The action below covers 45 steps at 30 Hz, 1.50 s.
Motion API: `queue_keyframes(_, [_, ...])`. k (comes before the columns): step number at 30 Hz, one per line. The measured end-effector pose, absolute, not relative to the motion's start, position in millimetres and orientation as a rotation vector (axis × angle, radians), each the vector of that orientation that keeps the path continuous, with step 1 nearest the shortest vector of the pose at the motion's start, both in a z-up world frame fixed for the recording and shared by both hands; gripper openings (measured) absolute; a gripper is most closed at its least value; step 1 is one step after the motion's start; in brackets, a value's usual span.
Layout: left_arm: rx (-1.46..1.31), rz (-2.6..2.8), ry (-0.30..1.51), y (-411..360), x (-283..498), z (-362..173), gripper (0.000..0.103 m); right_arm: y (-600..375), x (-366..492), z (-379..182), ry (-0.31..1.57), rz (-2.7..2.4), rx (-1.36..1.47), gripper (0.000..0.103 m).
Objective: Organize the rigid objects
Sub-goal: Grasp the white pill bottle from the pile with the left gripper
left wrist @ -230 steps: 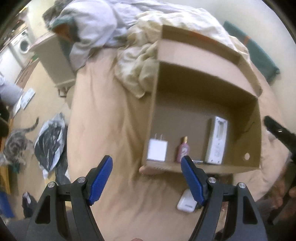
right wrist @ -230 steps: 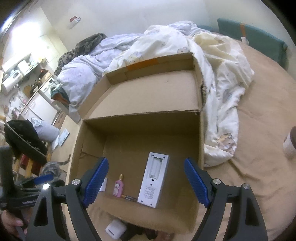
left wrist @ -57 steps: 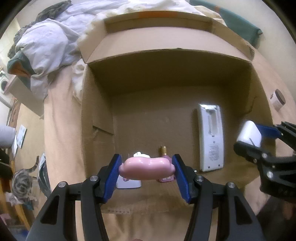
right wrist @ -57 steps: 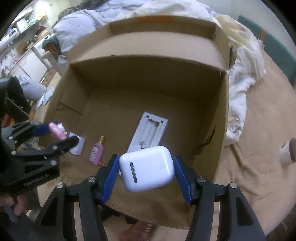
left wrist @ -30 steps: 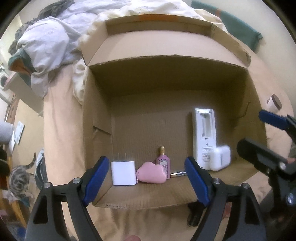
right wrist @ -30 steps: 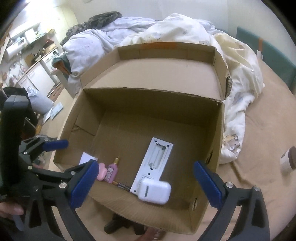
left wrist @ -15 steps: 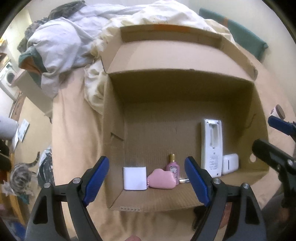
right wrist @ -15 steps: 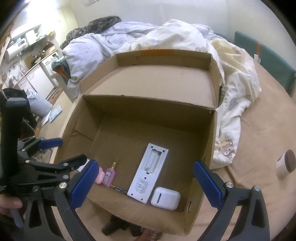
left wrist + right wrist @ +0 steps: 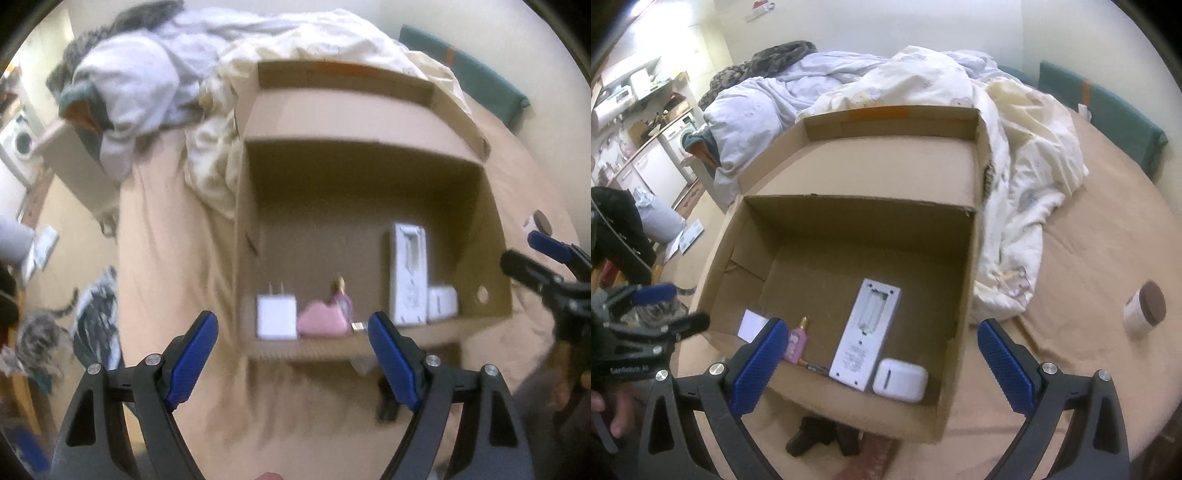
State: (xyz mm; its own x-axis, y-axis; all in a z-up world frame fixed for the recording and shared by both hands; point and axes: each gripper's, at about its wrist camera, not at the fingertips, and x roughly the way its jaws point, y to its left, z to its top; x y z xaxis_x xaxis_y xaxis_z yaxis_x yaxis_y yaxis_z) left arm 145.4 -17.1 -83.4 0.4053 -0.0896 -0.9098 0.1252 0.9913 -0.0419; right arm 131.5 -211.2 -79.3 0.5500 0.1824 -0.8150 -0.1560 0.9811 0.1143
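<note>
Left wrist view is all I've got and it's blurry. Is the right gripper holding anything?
Observer: No. The right gripper is open and empty, hovering over the near wall of the cardboard box.
Operator: Where's the white earbud case?
Observer: The white earbud case lies flat in the box's front right corner, right beside the remote.
Operator: Which side of the remote is up?
Observer: Its back. The battery bay is uncovered and looks empty.
</note>
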Motion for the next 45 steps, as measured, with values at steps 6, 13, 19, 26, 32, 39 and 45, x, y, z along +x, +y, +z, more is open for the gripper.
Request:
queue_keyframes(6, [-0.085,-0.101,1.268,-18,124,-109,0.081,-246,108,-87,1.046,0.165,0.216,0.103])
queue_keyframes(13, [-0.281,-0.064,1.32,-31,106,-135,0.08,-261,88,-88,1.06,0.225,0.376,0.103])
queue_keyframes(19, [-0.34,0.036,1.309,-64,109,-158,0.08,-268,88,-86,1.061,0.259,0.42,0.103])
queue_keyframes(26, [-0.356,0.125,1.32,-86,123,-186,0.08,-275,94,-73,1.019,0.305,0.487,0.103])
queue_keyframes(32, [-0.379,0.175,1.314,-96,128,-201,0.069,-286,93,-67,0.995,0.337,0.545,0.103])
queue_keyframes(39, [-0.45,0.222,1.282,-84,115,-201,0.069,-297,93,-67,0.992,0.36,0.609,0.103])
queue_keyframes(45, [-0.428,0.212,1.297,-85,121,-208,0.069,-294,95,-66,0.992,0.378,0.604,0.103])
